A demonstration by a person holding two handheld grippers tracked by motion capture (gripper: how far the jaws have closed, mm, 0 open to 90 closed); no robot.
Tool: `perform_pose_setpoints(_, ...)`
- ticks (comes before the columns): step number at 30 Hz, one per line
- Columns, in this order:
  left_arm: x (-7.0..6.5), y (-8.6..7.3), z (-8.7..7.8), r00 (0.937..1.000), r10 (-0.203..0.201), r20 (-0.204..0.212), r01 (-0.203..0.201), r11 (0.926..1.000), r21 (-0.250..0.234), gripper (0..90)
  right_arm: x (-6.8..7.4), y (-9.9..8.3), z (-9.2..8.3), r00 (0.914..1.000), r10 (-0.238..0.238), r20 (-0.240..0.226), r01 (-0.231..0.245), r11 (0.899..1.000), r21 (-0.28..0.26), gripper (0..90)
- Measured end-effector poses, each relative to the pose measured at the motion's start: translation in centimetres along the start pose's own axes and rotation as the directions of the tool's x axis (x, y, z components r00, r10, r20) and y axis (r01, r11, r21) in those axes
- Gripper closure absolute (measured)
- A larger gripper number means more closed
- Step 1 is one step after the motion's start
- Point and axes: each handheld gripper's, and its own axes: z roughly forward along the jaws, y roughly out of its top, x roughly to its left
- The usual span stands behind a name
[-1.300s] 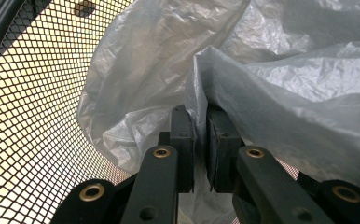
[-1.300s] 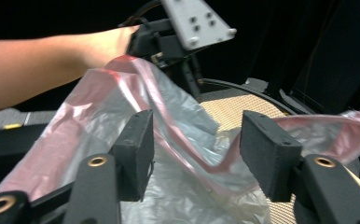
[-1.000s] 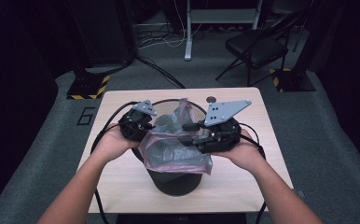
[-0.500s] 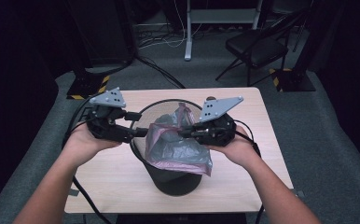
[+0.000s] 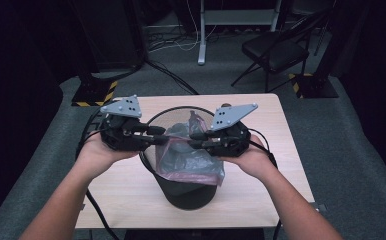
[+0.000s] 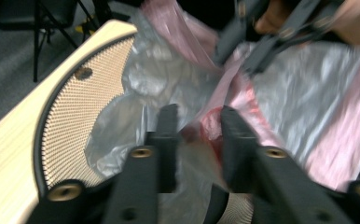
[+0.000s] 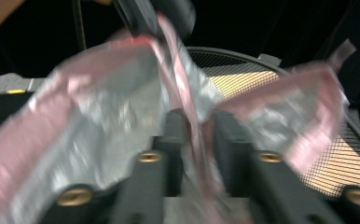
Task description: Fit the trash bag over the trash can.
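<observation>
Clearly lining the bin [image 5: 188, 192] – right gripper [image 5: 197, 139] pinching the pink bag [image 5: 191, 162], left gripper [image 5: 162, 137] closing on its film; next, spread it over the rim

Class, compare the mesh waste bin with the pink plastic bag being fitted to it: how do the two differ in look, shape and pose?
The mesh waste bin is black, stiff and round; the pink plastic bag is pale, translucent and crumpled. The bin stands upright on the wooden table; the bag drapes over the bin's near rim and hangs down its outside. The bin's far rim stays bare, while the bag bunches between the grippers. Both are open-topped containers.
</observation>
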Motion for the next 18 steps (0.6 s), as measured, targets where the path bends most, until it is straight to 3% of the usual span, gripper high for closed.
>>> perform_pose_setpoints(4, 0.3, -0.2, 1.5, 0.9999, 0.005, 0.011, -0.005, 0.9997, 0.024, 81.3, 0.2, 0.3, -0.8, 0.9997, 0.005, 0.022, -0.004, 0.999, -0.037, 56.7)
perform_pose_setpoints(9, 0.2, 0.1, 2.7, 0.9999, 0.002, 0.017, -0.002, 0.9996, 0.029, 83.9, 0.8, 0.8, -1.5, 0.9995, -0.031, -0.009, 0.03, 0.997, -0.075, 54.9)
perform_pose_setpoints(14, -0.3, 0.6, 3.1, 0.9997, 0.018, 0.016, -0.018, 0.9995, 0.025, 84.8, 1.6, 0.7, -0.7, 0.9963, -0.078, -0.036, 0.077, 0.997, -0.029, 54.3)
perform_pose_setpoints(18, -0.3, 0.8, 2.9, 0.9997, 0.019, 0.015, -0.02, 0.9997, 0.015, 85.3, 1.7, 0.5, 0.1, 0.9952, -0.083, -0.052, 0.084, 0.996, 0.012, 55.9)
